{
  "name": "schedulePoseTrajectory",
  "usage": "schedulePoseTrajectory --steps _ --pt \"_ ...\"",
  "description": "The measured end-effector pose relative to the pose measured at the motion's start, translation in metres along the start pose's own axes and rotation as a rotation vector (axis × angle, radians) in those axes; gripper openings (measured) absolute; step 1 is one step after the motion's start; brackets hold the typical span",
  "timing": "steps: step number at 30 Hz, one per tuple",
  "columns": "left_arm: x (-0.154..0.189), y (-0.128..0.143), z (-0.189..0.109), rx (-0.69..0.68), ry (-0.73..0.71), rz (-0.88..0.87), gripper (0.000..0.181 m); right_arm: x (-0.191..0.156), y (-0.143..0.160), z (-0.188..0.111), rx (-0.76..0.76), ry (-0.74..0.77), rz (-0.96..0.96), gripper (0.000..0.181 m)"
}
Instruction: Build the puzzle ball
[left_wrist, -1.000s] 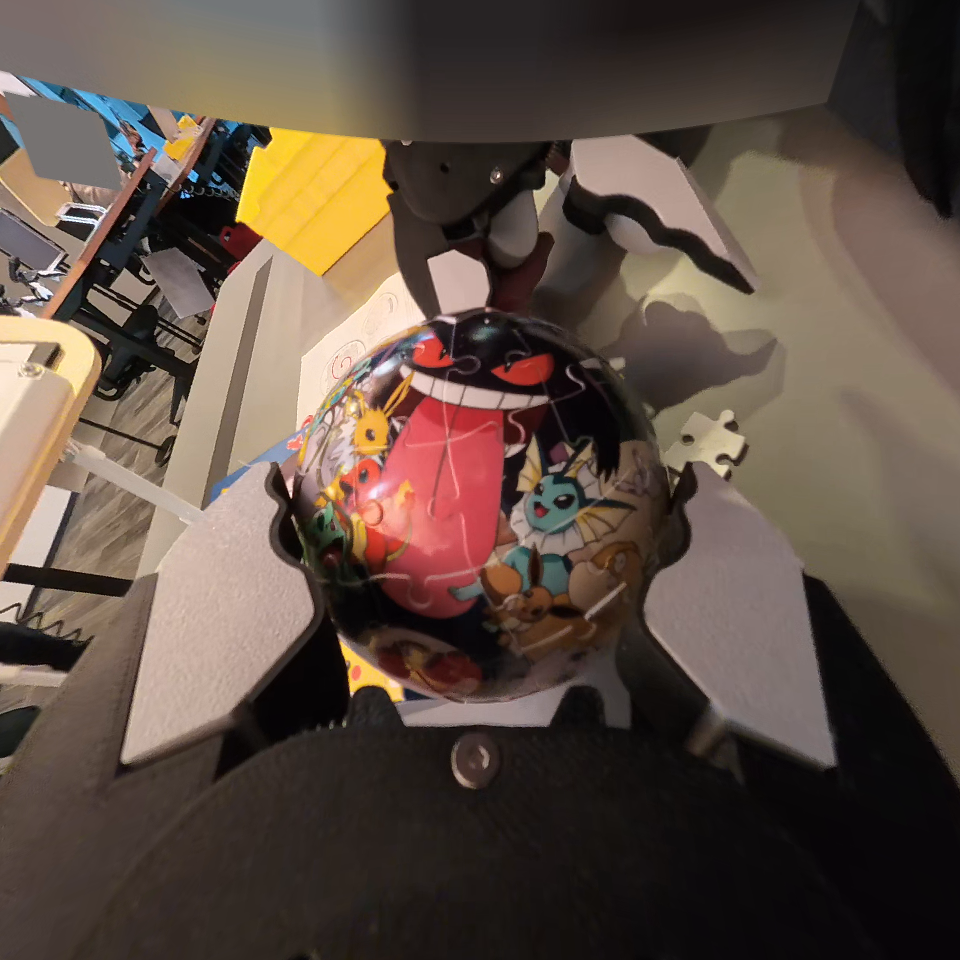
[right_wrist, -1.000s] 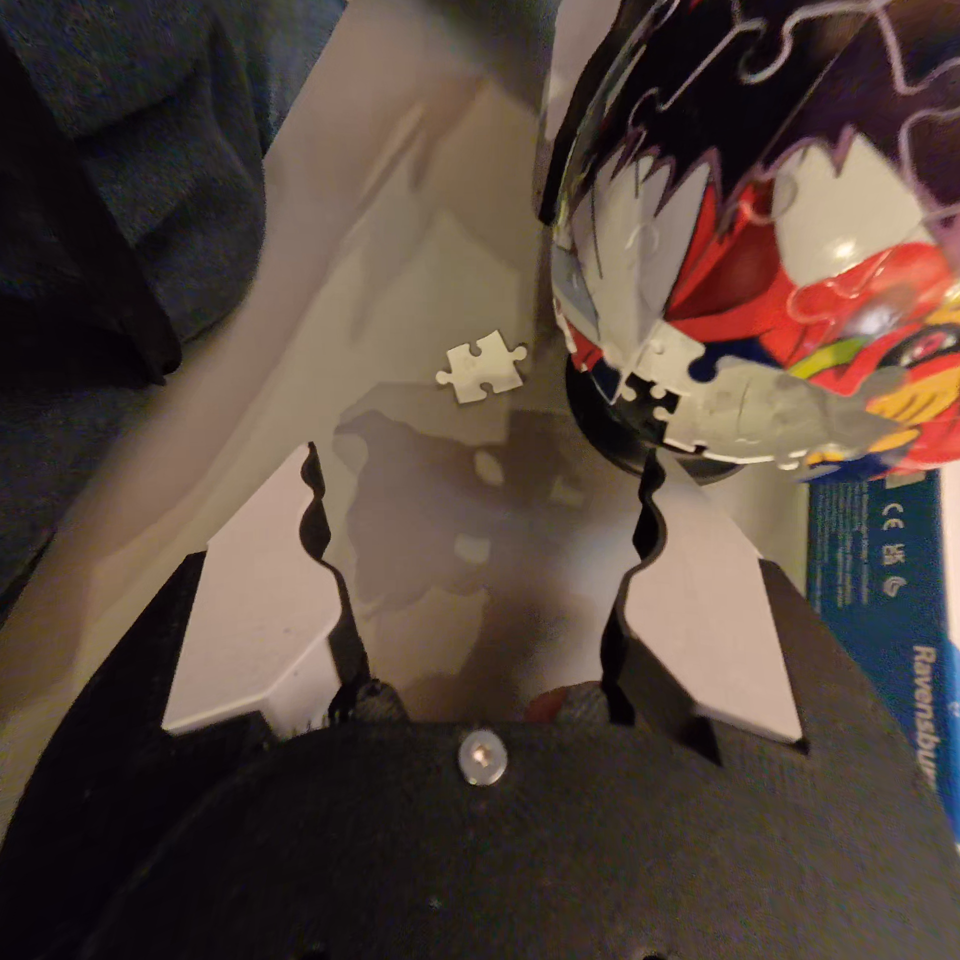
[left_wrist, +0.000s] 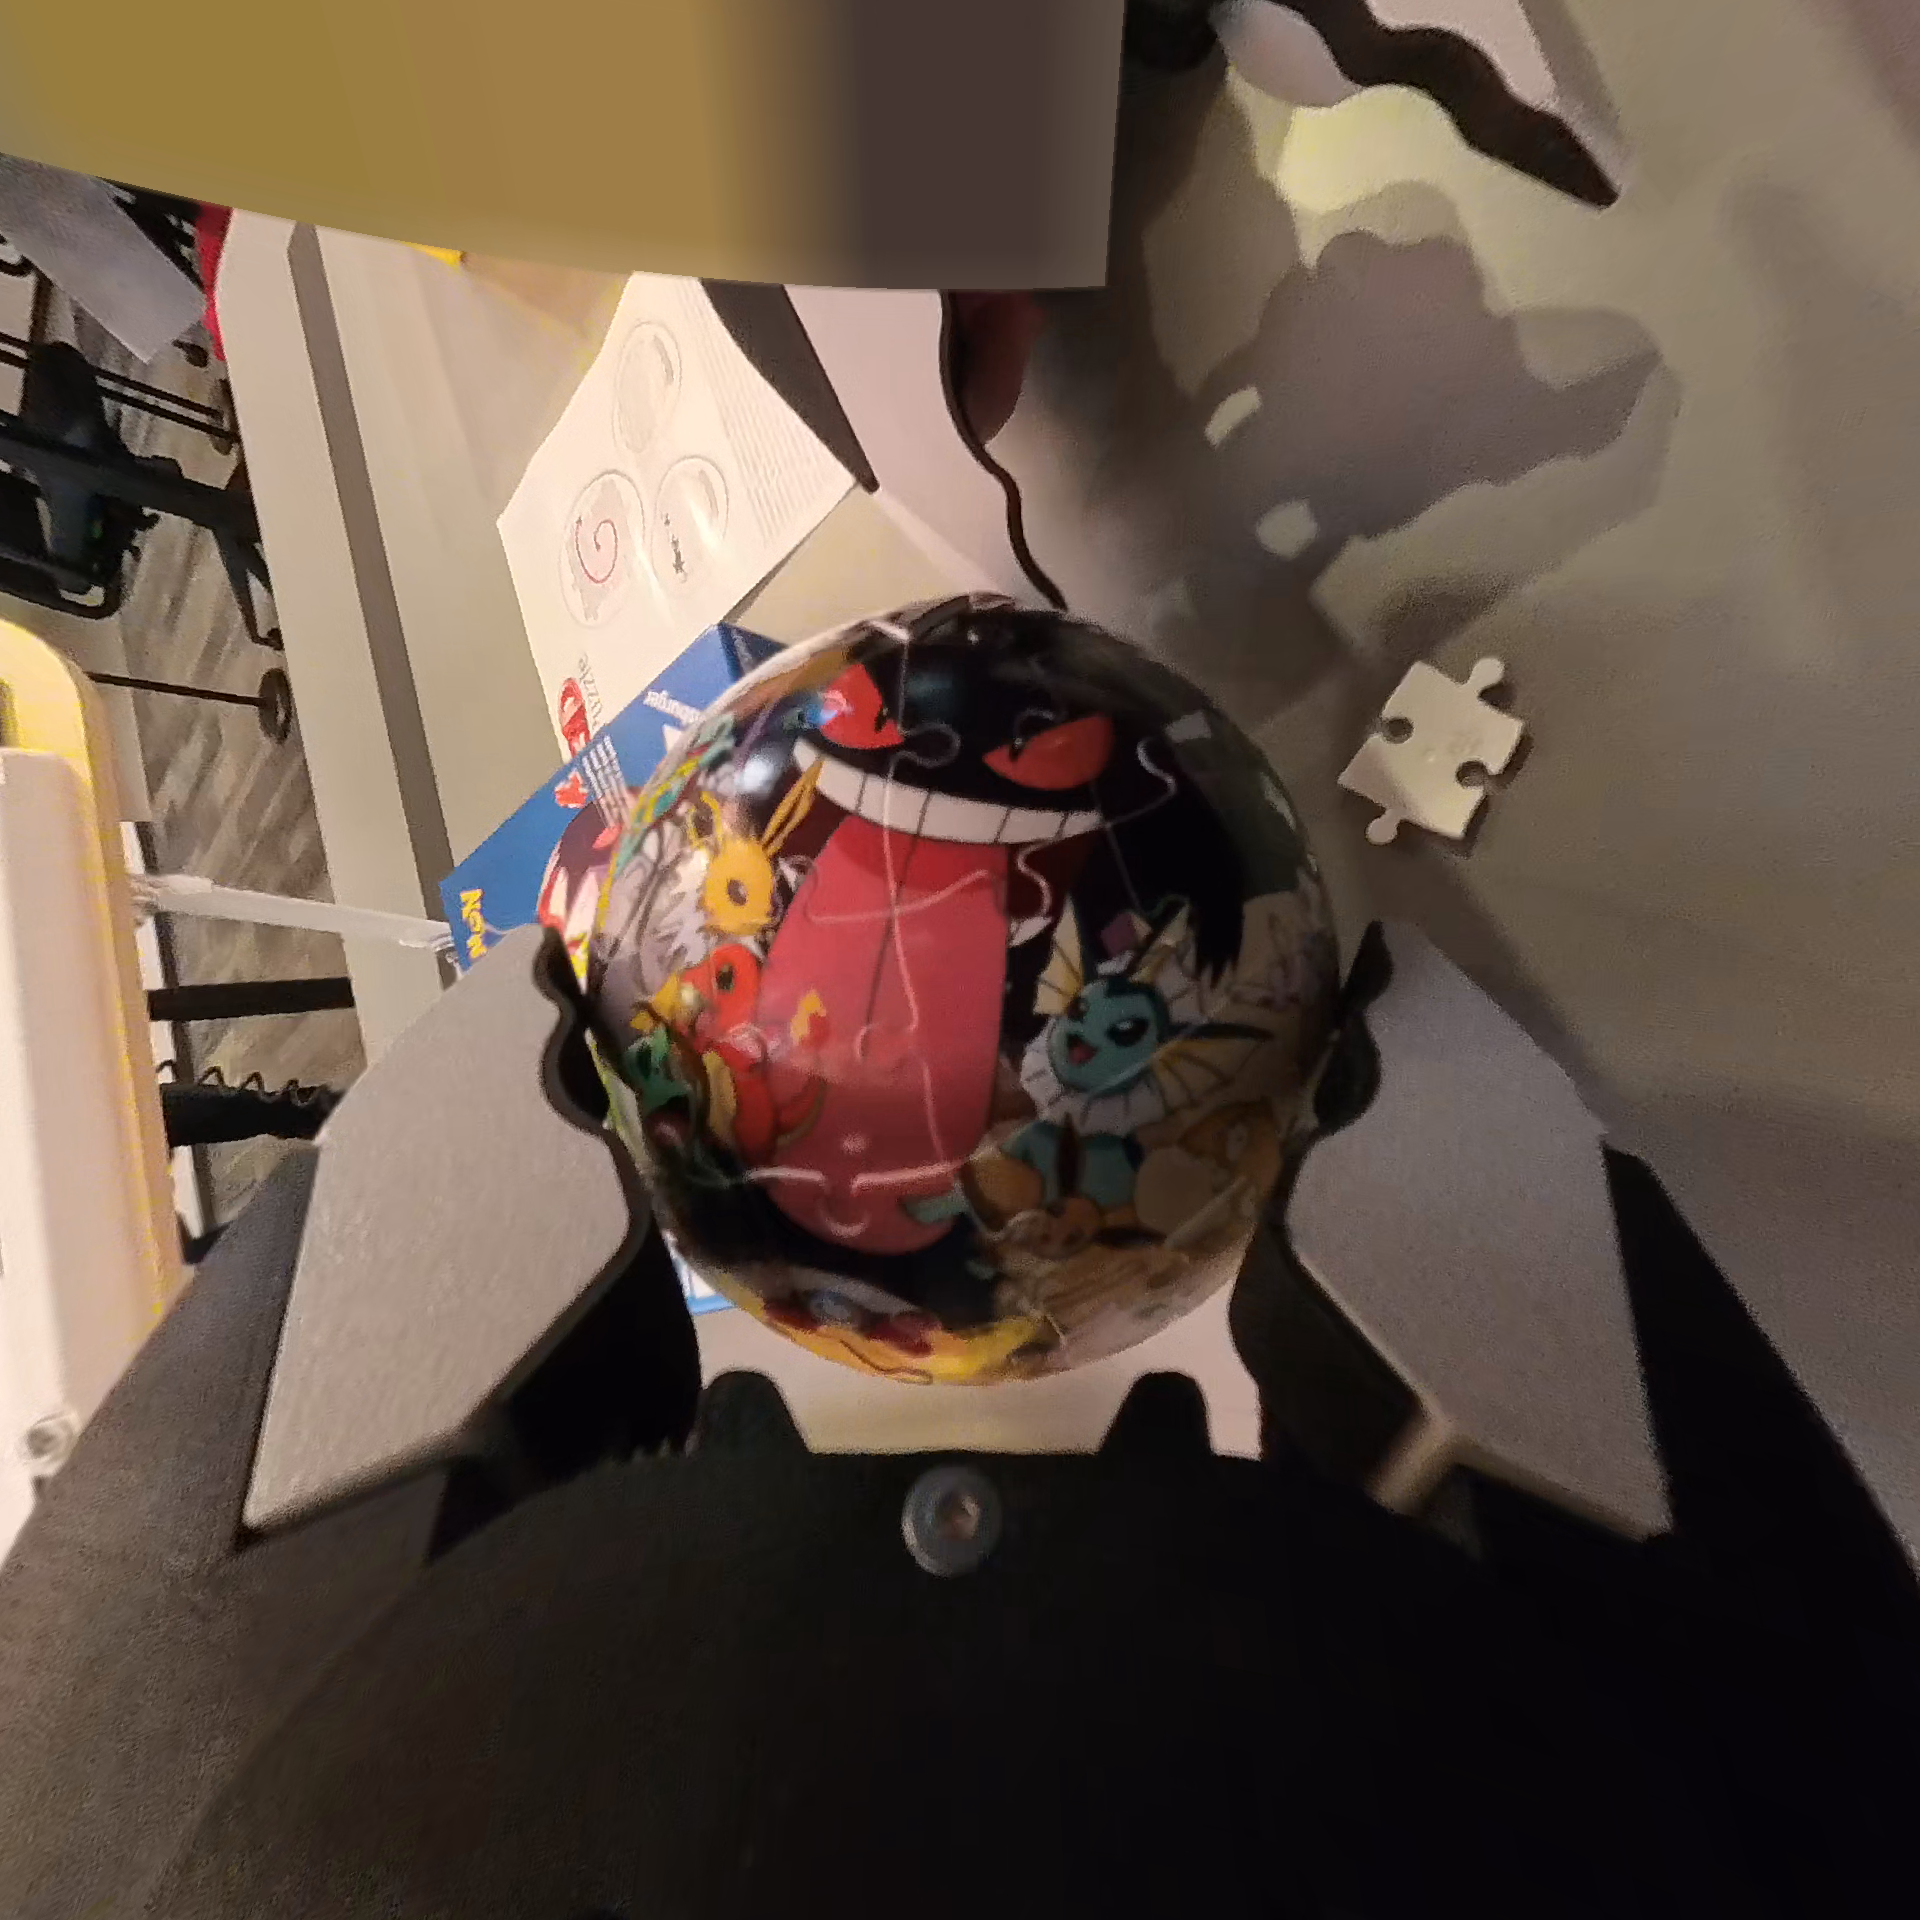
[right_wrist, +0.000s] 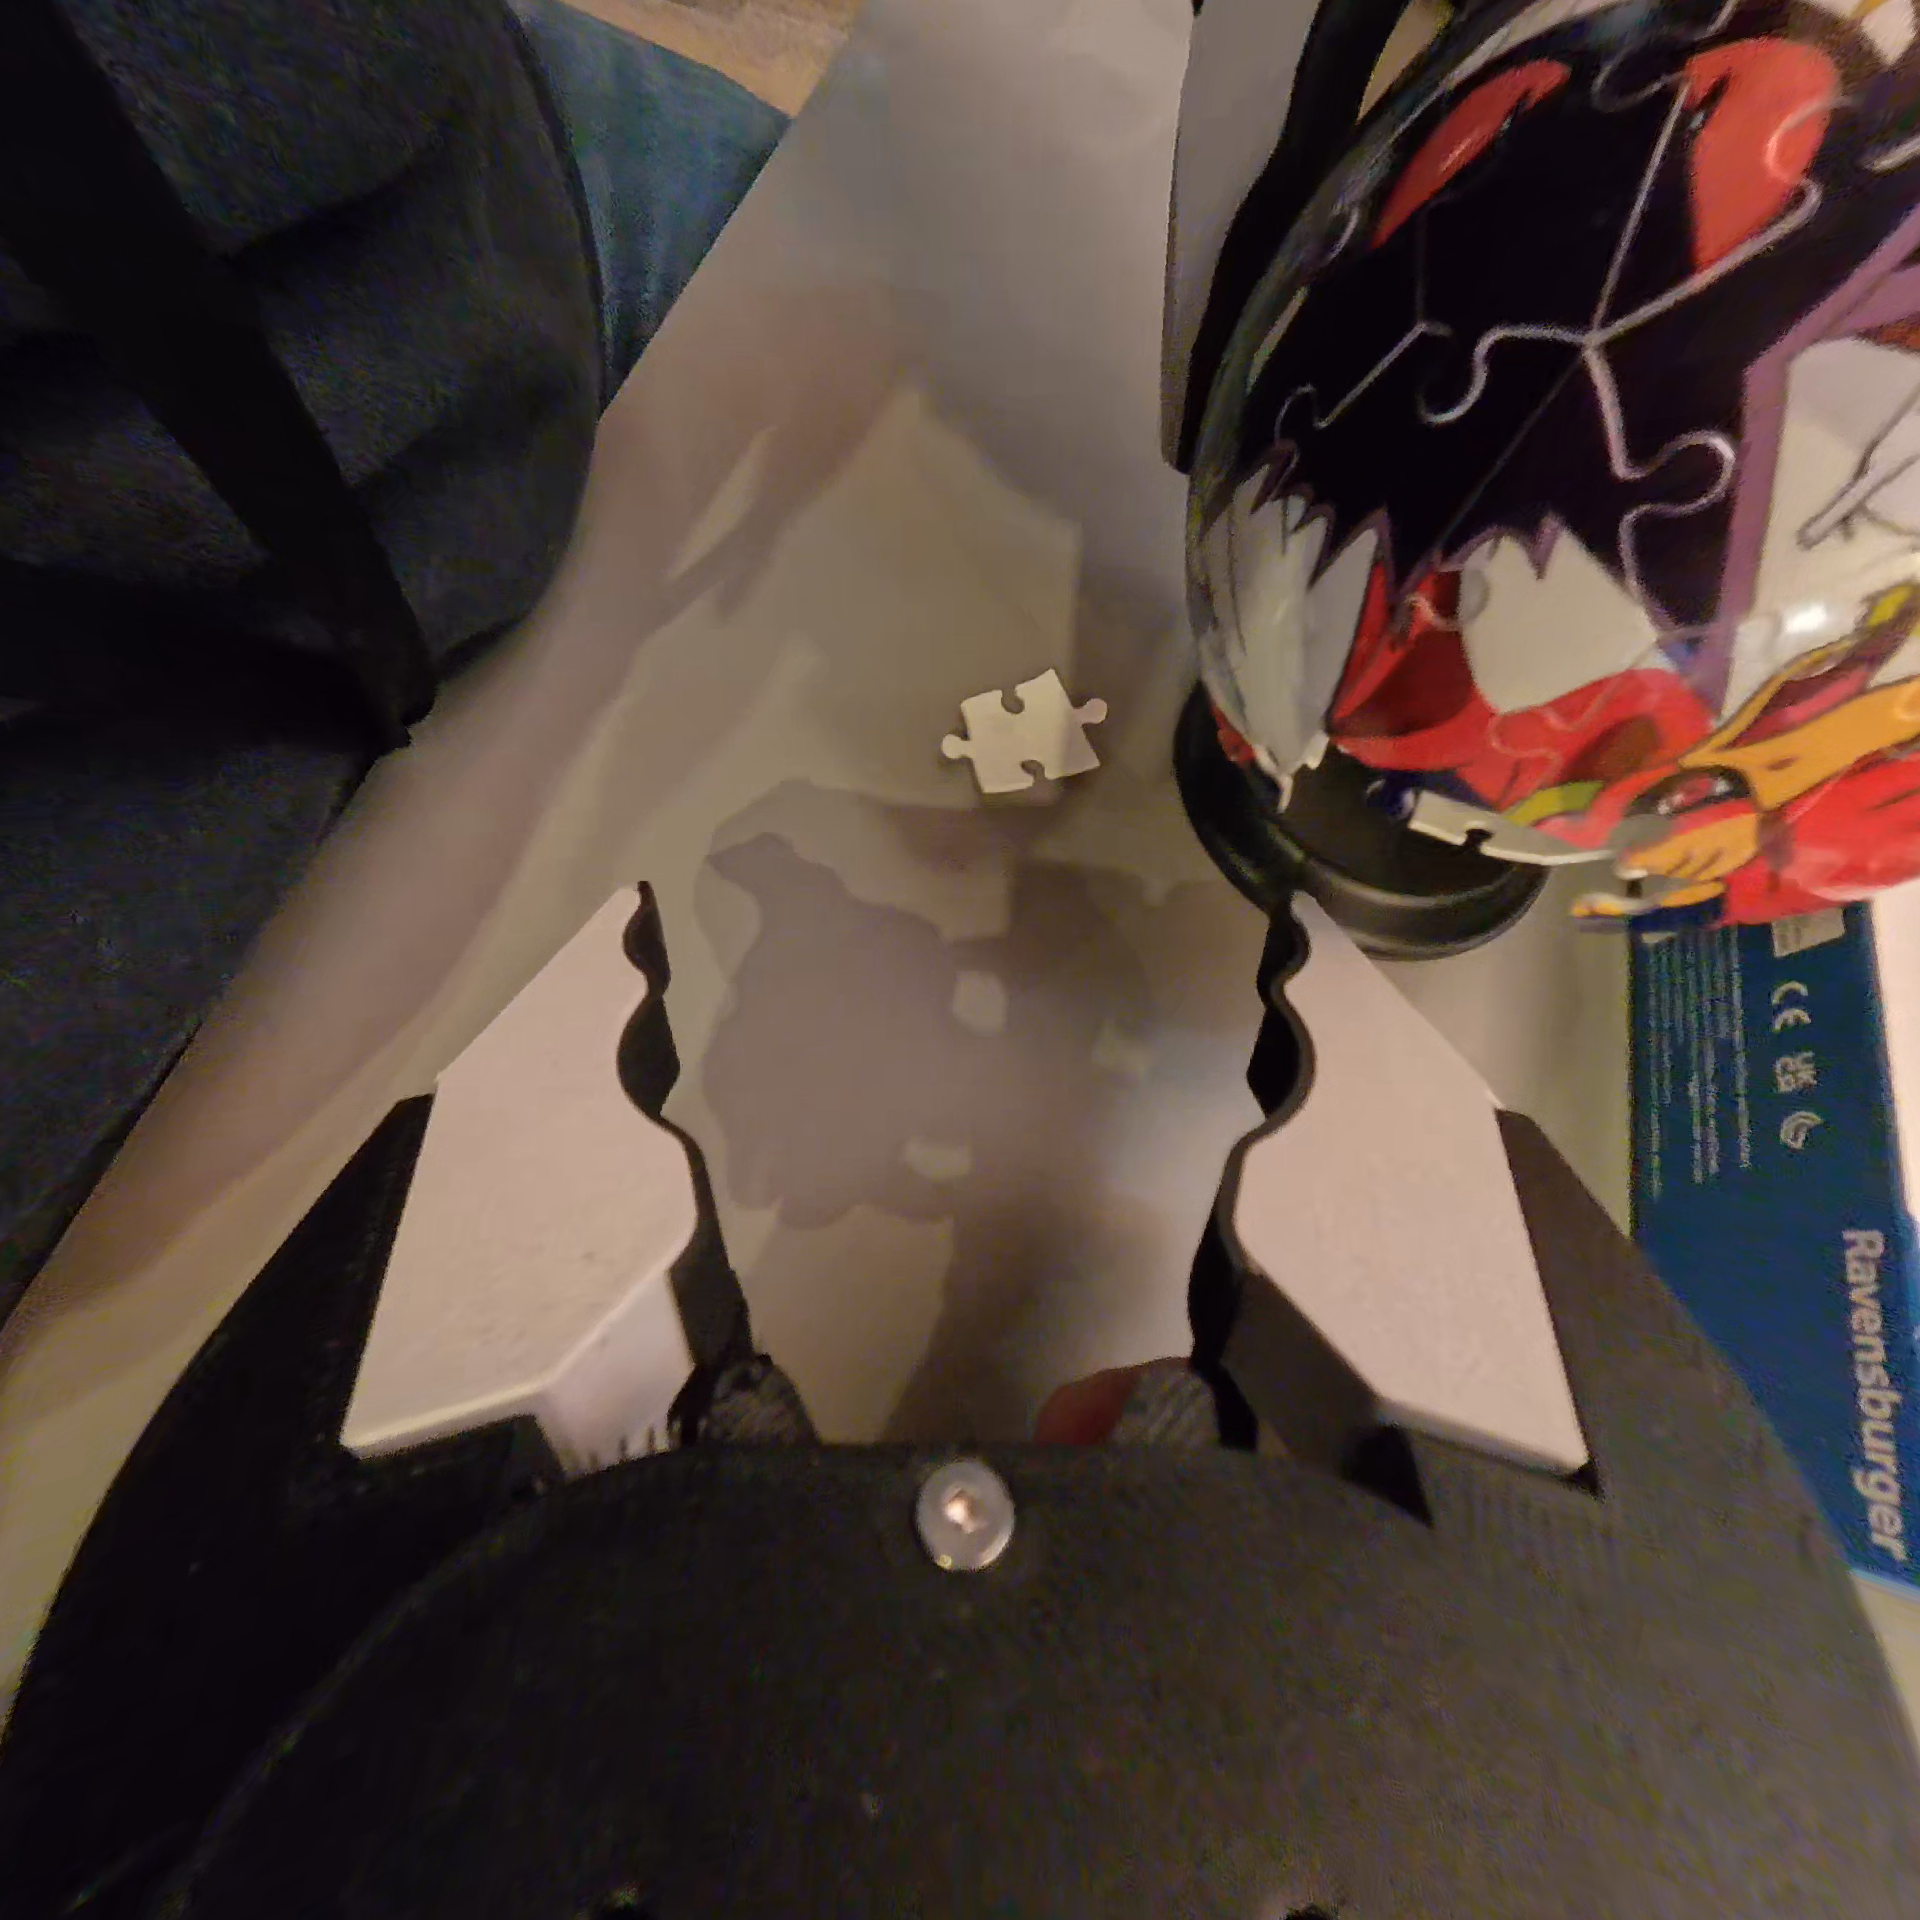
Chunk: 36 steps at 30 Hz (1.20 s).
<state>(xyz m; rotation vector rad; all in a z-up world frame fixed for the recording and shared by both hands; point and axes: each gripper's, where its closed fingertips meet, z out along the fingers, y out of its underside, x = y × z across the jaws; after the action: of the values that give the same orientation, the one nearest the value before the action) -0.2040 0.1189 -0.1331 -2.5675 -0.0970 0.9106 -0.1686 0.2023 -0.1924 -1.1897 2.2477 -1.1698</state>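
Left claw (left_wrist: 961, 997) clamped on puzzle ball (left_wrist: 961, 997); right claw (right_wrist: 961, 935) wide open, empty, above surface (right_wrist: 883, 644) near loose piece (right_wrist: 1023, 758).

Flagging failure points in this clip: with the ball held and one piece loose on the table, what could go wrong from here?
1. The loose puzzle piece lies flat and blank side up on the table; the open right gripper may struggle to lift it or may present it wrong way round.
2. The puzzle ball is round and glossy, held only at its sides by the left gripper; pressing a piece in could turn it or pop neighbours.
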Motion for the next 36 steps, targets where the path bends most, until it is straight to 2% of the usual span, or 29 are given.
schedulePoseTrajectory --steps 7,9,11,18,26,36 --pt "-0.005 -0.001 0.003 -0.043 -0.014 0.018 0.134 0.000 0.003 -0.003 -0.005 0.002 0.000 0.112" --pt "-0.006 -0.005 0.003 -0.003 -0.011 -0.023 0.134 0.000 0.003 -0.003 -0.002 0.001 0.002 0.112" --pt "-0.005 -0.001 0.004 -0.050 -0.016 0.026 0.134 0.000 0.003 -0.002 -0.004 -0.002 0.002 0.112" --pt "-0.006 -0.015 0.003 -0.029 0.004 0.031 0.133 -0.001 0.003 -0.004 0.001 -0.005 0.003 0.112" --pt "-0.008 -0.001 0.010 -0.083 0.032 0.028 0.133 0.001 0.008 -0.007 -0.012 0.005 0.003 0.112" --pt "-0.005 -0.003 0.009 -0.100 0.030 0.006 0.133 0.000 0.009 -0.007 -0.021 0.003 -0.009 0.111"
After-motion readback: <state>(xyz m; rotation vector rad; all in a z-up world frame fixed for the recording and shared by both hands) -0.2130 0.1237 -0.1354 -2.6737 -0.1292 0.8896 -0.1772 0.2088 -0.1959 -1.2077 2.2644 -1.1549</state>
